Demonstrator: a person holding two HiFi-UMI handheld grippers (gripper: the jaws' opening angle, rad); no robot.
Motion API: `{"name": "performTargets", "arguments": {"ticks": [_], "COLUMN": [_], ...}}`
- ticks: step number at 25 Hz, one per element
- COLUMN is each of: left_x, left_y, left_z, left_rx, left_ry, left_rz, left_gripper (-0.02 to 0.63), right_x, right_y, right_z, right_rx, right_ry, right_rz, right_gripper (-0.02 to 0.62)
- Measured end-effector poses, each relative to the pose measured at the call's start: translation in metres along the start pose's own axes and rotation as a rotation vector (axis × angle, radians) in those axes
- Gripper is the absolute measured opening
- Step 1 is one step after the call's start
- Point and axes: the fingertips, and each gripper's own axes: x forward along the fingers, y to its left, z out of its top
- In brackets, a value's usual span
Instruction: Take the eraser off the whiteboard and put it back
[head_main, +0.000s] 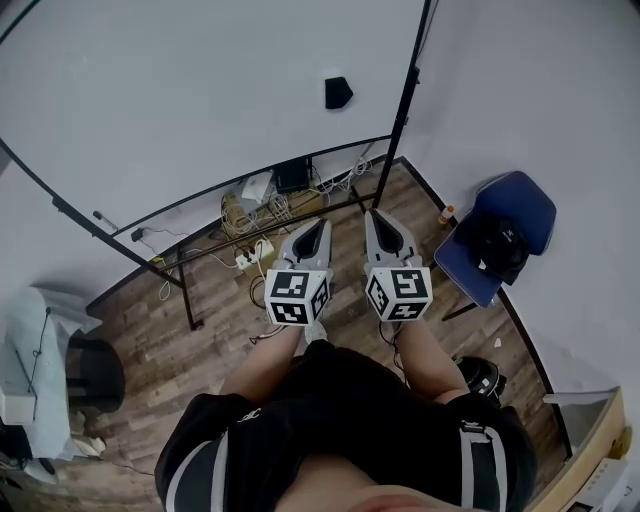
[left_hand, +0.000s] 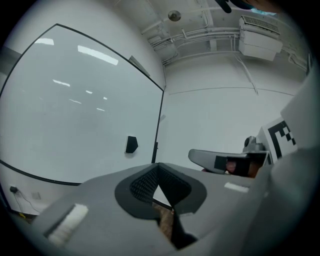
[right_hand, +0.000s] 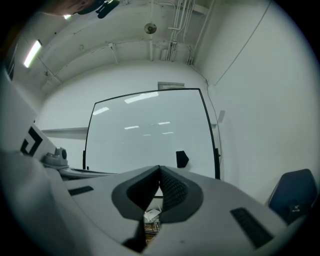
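A small black eraser (head_main: 337, 92) clings to the big whiteboard (head_main: 180, 110) near its right frame post. It also shows as a dark block (left_hand: 131, 144) in the left gripper view and as the eraser (right_hand: 182, 159) in the right gripper view. My left gripper (head_main: 316, 228) and right gripper (head_main: 381, 220) point level toward the board, side by side, well short of it. Both have their jaws together at the tips with nothing between them: the left gripper (left_hand: 158, 166) and the right gripper (right_hand: 160, 169).
The whiteboard stand's black legs and crossbar (head_main: 290, 222) stand ahead, with cables and a power strip (head_main: 255, 255) on the wooden floor behind them. A blue chair (head_main: 500, 235) holding a black bag sits at the right. A black stool (head_main: 95, 372) is at the left.
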Motion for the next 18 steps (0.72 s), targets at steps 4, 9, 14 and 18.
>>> {"name": "performTargets", "arguments": {"ticks": [4,9,14,18], "left_x": [0.026,0.062,0.091,0.109], "left_y": [0.026,0.056,0.084,0.107], "left_z": [0.012,0.024,0.028,0.026], "left_rx": [-0.006,-0.02,-0.021,-0.027], "left_ry": [-0.001,-0.005,-0.015,-0.006], "left_rz": [-0.001,-0.01,-0.011,0.006], "left_gripper": [0.009,0.009,0.009,0.009], "right_x": [0.037,0.084,0.126,0.156], "right_y": [-0.006,-0.019,-0.03,-0.033], "right_z": [0.004,0.01,0.008,0.005], "right_rx": [-0.004,-0.011,-0.011,-0.012], "right_ry": [0.004,0.0,-0.004,-0.008], "right_rz": [0.002,-0.007,-0.013,0.0], "right_gripper": [0.006,0.006,0.006,0.006]}}
